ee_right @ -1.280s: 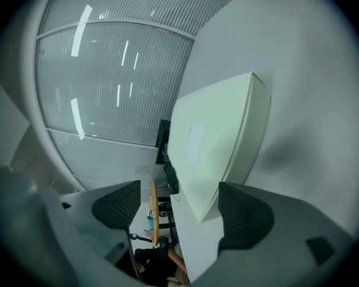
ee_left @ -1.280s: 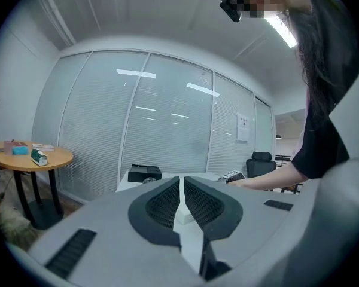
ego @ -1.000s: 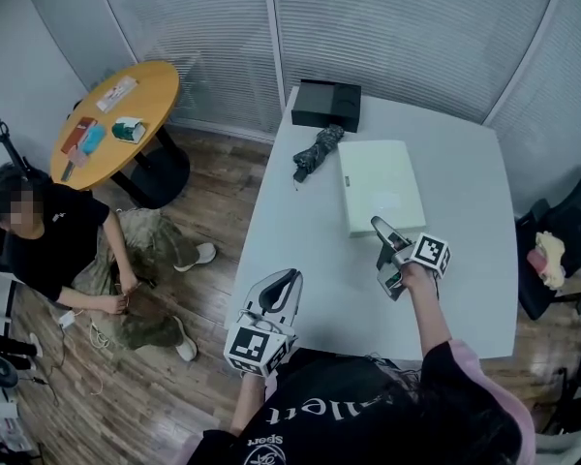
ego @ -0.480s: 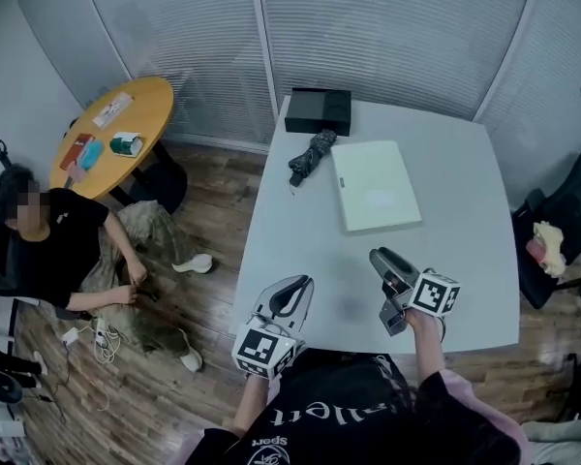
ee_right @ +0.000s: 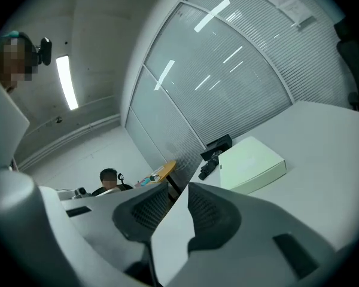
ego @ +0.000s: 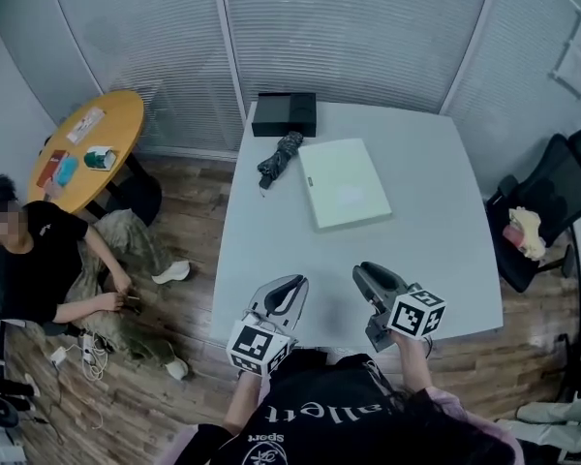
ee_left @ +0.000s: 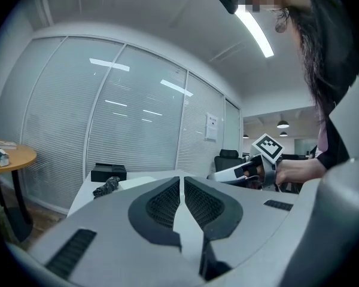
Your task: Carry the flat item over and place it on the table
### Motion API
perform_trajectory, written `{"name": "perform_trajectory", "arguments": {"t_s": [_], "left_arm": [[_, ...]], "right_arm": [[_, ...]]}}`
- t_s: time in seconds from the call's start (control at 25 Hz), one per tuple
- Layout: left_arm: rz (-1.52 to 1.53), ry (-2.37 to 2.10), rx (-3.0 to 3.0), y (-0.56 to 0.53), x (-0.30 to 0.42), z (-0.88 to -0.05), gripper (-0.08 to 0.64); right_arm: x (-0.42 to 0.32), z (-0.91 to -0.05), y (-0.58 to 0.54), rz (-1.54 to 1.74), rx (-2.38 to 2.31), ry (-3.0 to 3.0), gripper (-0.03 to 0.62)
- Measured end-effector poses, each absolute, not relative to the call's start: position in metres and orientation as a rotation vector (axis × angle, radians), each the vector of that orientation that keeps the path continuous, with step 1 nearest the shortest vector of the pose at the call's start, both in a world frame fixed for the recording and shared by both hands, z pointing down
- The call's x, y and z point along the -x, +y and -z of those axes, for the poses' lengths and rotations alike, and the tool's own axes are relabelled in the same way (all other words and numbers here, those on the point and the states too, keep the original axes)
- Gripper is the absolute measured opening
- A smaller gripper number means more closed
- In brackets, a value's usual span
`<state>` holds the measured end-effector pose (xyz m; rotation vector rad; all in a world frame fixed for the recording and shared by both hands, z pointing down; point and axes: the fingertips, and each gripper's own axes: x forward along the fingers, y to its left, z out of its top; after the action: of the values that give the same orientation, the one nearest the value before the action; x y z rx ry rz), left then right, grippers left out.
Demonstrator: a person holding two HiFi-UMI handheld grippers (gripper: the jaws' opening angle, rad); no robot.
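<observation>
A white table [ego: 445, 211] fills the middle of the room, and the task's thing, one flat white box [ego: 343, 182], lies on its far half, resting flat with nothing on top of it. Just beside the box, toward the table's far left edge, lies one folded dark umbrella [ego: 278, 157], and at the table's far left corner sits one black box [ego: 285, 114]; the three stand apart from each other. Nothing lies on the table between the box and the near edge. Off the table's left side stands one round wooden table [ego: 107, 134] carrying a few small items, and nearer on that side a seated person [ego: 39, 260] leans toward the wooden floor. Off the table's right side is one black chair [ego: 552, 192] with a cream-coloured thing [ego: 525, 232] on its seat. Two grippers hover at the table's near edge, both pointing across the table toward the box and well short of it. The left gripper [ego: 289, 287] is over the near left part of the table, its jaws drawn together with only a thin slit between them and nothing in it. The right gripper [ego: 366, 275] is over the near middle, held in the person's raised hand; its jaws are closing, a gap shows between them, and nothing sits in that gap.
</observation>
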<state>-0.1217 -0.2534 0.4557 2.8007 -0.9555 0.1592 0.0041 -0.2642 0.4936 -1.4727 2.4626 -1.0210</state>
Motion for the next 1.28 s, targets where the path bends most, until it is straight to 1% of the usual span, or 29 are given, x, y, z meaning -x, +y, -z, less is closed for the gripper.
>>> {"name": "perform_trajectory", "arguments": {"t_s": [0.08,0.56,0.88,1.28], "left_arm": [[-0.165,-0.933,-2.806,-0.249,0.115,-0.457,0.041],[-0.162,-0.854,-2.832,-0.199,0.073,-0.452,0.041],[-0.161,-0.801,-2.868,-0.133,0.046,-0.445,0.041],[-0.156,-0.778,-2.857,-0.041,0.042,-0.441,0.041]], "right_arm": [[-0.008,-0.491,-0.256,0.977,1.503,2.479,0.096],[-0.03,-0.474,-0.191,0.886,1.551,2.47,0.06],[-0.037,-0.468,-0.123,0.851,1.535,2.503,0.058],[-0.023,-0.467,-0.033,0.769,1.514,2.582,0.055]]}}
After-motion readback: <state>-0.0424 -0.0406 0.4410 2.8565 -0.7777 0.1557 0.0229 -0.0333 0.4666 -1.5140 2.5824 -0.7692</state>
